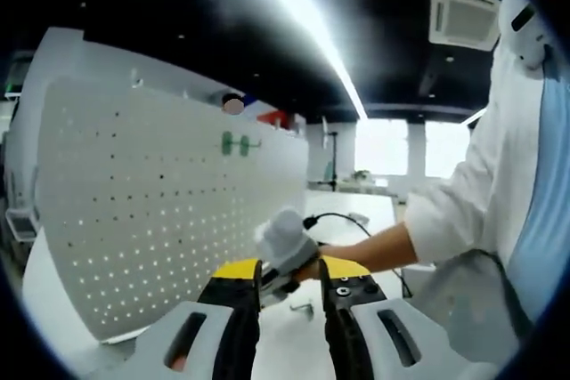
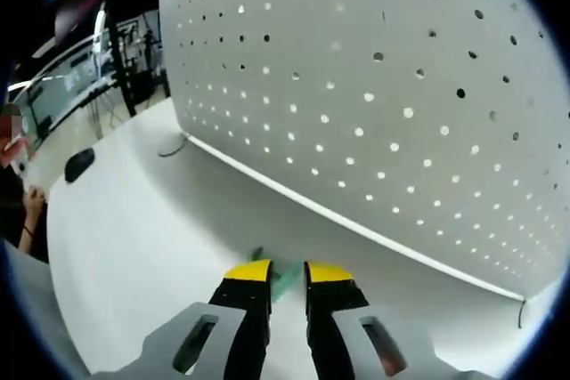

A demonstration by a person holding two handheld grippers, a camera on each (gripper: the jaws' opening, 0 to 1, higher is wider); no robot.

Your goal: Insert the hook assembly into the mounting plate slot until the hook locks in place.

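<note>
A white perforated mounting plate [image 1: 160, 211] stands upright on the table, with one green hook [image 1: 239, 143] hanging high on it. In the right gripper view the plate [image 2: 383, 95] is close ahead. My right gripper [image 2: 287, 275] is low over the table in front of the plate's bottom edge, shut on a green hook assembly [image 2: 281, 280] that pokes out between the yellow-tipped jaws. My left gripper [image 1: 290, 284] is open with nothing between its jaws. Beyond it a hand holds the right gripper's white body [image 1: 285, 239] near the plate's foot.
A small metal piece [image 1: 303, 307] lies on the white table [image 2: 134, 246]. A black cable [image 1: 352, 220] runs behind the hand. The person's white sleeve [image 1: 463, 211] fills the right side. A dark mouse-like object [image 2: 78, 164] and another person's arm [image 2: 28, 211] sit far left.
</note>
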